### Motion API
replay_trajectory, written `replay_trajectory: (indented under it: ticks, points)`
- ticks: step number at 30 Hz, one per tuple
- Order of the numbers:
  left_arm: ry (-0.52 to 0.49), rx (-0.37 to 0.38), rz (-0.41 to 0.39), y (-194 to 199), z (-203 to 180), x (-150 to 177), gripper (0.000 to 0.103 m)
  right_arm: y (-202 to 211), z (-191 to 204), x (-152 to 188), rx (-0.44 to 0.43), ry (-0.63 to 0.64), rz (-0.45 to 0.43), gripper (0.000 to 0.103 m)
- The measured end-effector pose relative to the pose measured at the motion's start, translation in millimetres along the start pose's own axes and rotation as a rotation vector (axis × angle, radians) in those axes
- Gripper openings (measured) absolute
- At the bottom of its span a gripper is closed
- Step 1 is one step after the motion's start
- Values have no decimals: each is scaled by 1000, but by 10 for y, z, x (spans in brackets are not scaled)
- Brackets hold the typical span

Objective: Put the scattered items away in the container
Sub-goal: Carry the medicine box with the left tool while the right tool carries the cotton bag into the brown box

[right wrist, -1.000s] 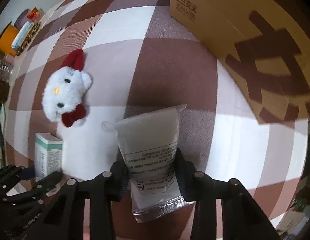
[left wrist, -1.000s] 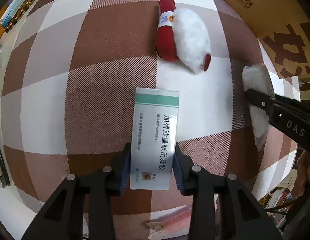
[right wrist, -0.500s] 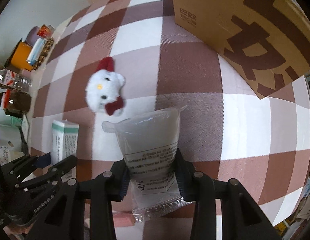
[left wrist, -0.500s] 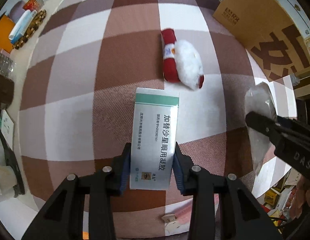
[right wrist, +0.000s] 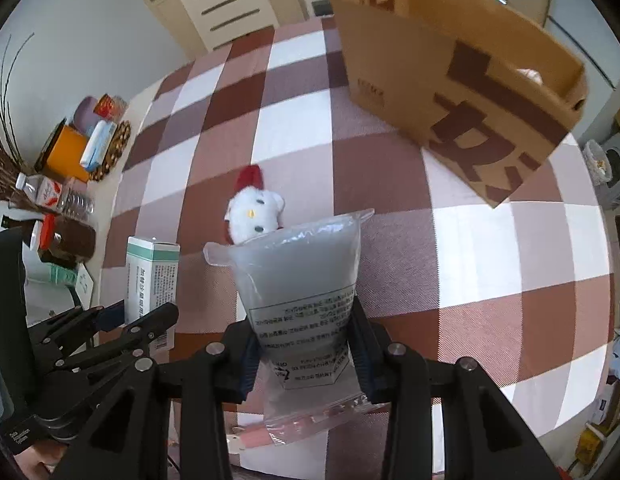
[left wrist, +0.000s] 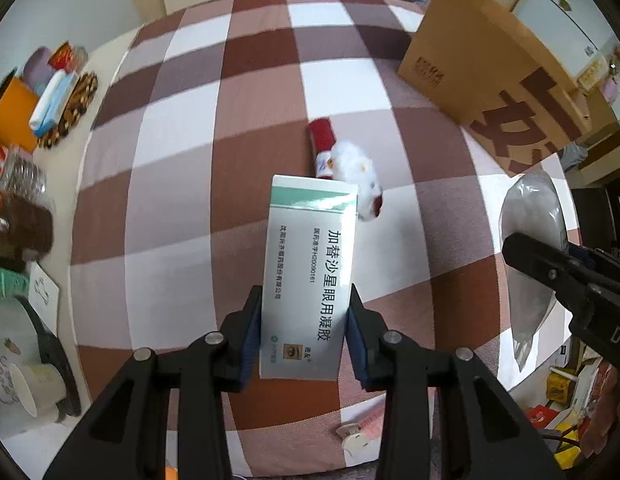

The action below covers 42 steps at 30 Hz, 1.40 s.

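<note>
Between L jaws: medicine box (left wrist: 308,276) clamped; R jaws clamp plastic pouch (right wrist: 300,280).

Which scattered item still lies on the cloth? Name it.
The white plush toy with the red bow; the medicine box and clear pouch are each clamped in a gripper.

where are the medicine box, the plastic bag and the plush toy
medicine box (left wrist: 310,272), left wrist view, middle of its printed face
plastic bag (right wrist: 298,276), right wrist view, cloudy middle above the label
plush toy (right wrist: 256,216), right wrist view, white face
</note>
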State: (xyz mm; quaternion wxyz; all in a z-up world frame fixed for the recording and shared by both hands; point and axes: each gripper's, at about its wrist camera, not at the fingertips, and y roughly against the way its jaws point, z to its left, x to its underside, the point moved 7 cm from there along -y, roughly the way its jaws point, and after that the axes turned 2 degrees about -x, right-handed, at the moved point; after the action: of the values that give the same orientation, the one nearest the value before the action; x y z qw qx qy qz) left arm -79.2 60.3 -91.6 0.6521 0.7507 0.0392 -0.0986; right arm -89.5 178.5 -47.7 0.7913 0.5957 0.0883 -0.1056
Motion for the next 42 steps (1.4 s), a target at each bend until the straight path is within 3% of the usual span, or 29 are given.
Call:
replay_trajectory:
  ticks: [17, 42]
  points:
    - [-167, 18, -78, 314, -461, -283, 38, 529, -233, 87, 30, -133, -140, 39]
    - [-351, 46, -78, 318, -1067, -317, 38, 751, -667, 270, 88, -261, -193, 39]
